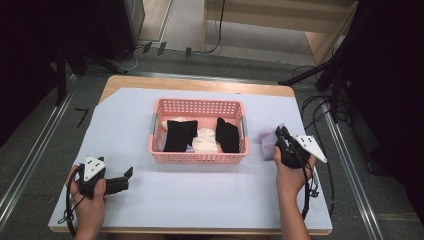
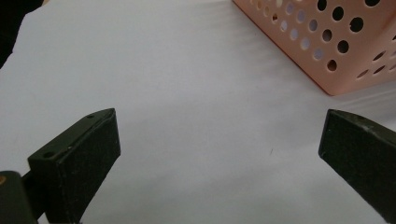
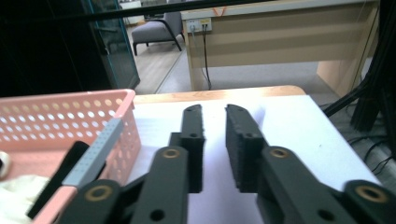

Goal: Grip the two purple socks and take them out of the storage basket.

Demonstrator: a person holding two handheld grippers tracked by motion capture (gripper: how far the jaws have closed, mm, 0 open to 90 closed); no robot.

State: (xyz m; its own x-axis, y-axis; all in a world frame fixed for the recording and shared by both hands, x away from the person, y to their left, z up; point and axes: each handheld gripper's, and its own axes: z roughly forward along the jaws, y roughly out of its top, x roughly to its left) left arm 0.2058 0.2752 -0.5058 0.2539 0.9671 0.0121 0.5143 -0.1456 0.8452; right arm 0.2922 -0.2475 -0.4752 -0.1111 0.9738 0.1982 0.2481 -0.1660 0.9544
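A pink perforated basket (image 1: 199, 157) stands mid-table and holds two black socks (image 1: 179, 134) (image 1: 227, 135) and a cream cloth (image 1: 205, 140). Just right of the basket, my right gripper (image 1: 280, 132) touches a bunched lavender cloth (image 1: 267, 142). In the right gripper view its jaws (image 3: 214, 112) stand almost together, a thin pale strip between them, with the basket (image 3: 56, 122) to their left. My left gripper (image 1: 127, 179) rests low at the front left, pointing right. Its jaws (image 2: 219, 140) are wide open over bare white table, and the basket's corner (image 2: 327, 46) lies ahead.
A white cover (image 1: 200, 197) lies over the table, whose wooden edge (image 1: 200, 84) shows at the back. Cables (image 1: 312, 107) and dark stands sit on the floor to the right. A wooden desk (image 3: 280, 37) stands beyond the table.
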